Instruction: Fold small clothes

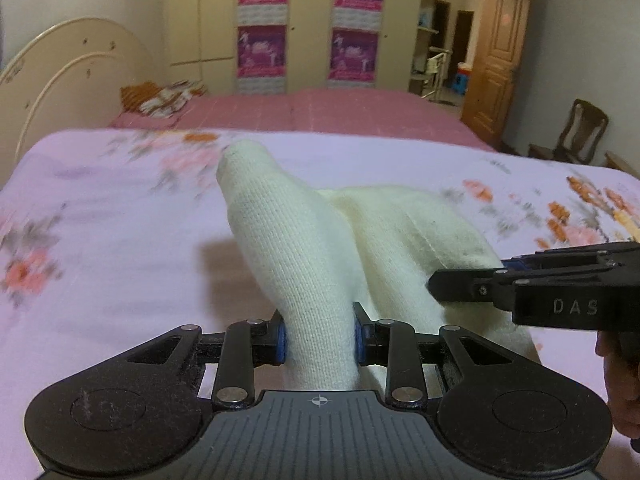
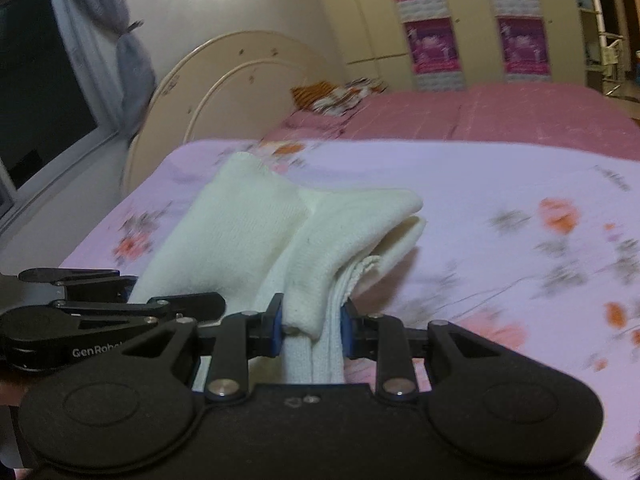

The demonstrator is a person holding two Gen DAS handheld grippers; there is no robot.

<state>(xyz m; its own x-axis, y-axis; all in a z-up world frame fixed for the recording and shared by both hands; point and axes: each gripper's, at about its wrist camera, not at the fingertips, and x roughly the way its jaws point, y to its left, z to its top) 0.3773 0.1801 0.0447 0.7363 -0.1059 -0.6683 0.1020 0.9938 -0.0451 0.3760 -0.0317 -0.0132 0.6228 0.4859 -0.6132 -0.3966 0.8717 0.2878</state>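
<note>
— Holding anything over there?

— Yes. My left claw [image 1: 320, 336] is closed on one bunched part of the cream knit garment [image 1: 296, 248], blue pads [image 1: 282, 343] pressing it from both sides.

— And the other one?

— My right claw [image 2: 312, 326] is clamped on another gathered part of the same garment [image 2: 280, 224], several layers pinched between its pads.

— Where does the cloth sit?

— Its far end droops toward the floral sheet [image 1: 120, 240] on the bed, folded over itself; whether it touches, I cannot tell. Both claws are close together, side by side.

— What lies behind?

— A pink bedspread [image 1: 360, 112], a cream headboard [image 2: 224, 80] and wardrobe doors with purple posters [image 1: 262, 50].
</note>
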